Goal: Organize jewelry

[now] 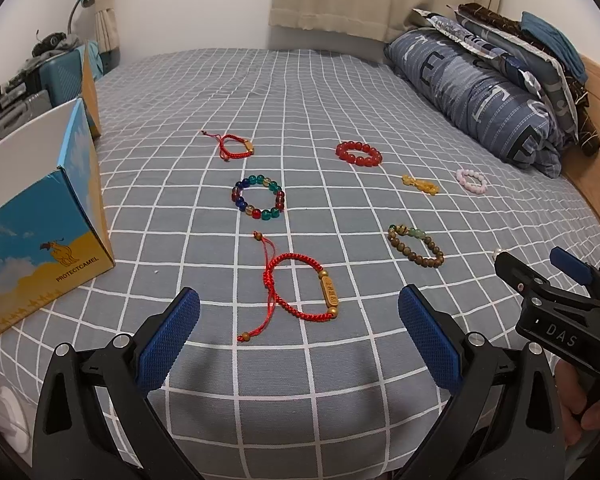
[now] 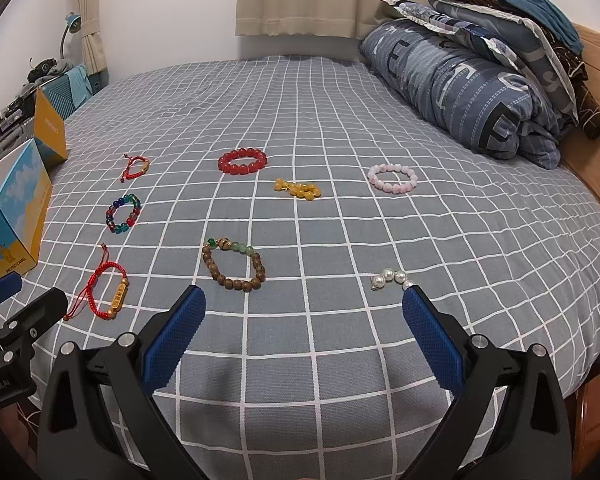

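Observation:
Several bracelets lie spread on the checked bedsheet. My left gripper (image 1: pixel 298 336) is open just short of a red cord bracelet with a gold bar (image 1: pixel 300 292). Beyond it lie a multicoloured glass bead bracelet (image 1: pixel 258 198), a small red cord bracelet (image 1: pixel 232 146), a red bead bracelet (image 1: pixel 358 153), a yellow bead bracelet (image 1: pixel 420 184), a pink bead bracelet (image 1: pixel 472 181) and a brown wooden bead bracelet (image 1: pixel 416 246). My right gripper (image 2: pixel 302 334) is open, holding nothing. The wooden bracelet (image 2: pixel 234 264) lies ahead of its left finger, and a pearl string (image 2: pixel 392 278) touches its right fingertip.
An open blue and yellow cardboard box (image 1: pixel 40 236) stands at the left edge of the bed. A rolled blue duvet (image 1: pixel 480 92) and pillows lie at the far right by the wooden headboard. The sheet (image 1: pixel 260 88) beyond the bracelets is bare.

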Demonstrator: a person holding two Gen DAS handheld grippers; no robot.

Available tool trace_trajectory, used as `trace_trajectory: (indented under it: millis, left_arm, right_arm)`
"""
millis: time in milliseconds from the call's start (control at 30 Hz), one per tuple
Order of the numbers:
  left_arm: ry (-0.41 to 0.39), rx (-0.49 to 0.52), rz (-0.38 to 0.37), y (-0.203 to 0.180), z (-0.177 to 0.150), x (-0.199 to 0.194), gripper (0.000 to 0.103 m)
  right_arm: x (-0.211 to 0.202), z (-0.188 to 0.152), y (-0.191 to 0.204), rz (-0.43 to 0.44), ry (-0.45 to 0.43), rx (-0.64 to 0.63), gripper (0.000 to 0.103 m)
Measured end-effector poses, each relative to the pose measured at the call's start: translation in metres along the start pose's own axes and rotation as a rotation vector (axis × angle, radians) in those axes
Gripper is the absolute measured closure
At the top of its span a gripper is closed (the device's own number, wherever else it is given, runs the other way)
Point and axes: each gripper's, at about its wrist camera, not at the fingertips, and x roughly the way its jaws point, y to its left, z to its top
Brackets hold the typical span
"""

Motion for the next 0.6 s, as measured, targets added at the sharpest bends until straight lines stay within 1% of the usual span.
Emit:
trace_trajectory:
  millis: [600]
  left_arm:
    - [0.004,0.0,-0.003,-0.0012,-0.0007,0.0,0.006]
  right_arm:
    - [0.0,-0.0003,-0.0004,-0.002,-0.001,0.0,0.008]
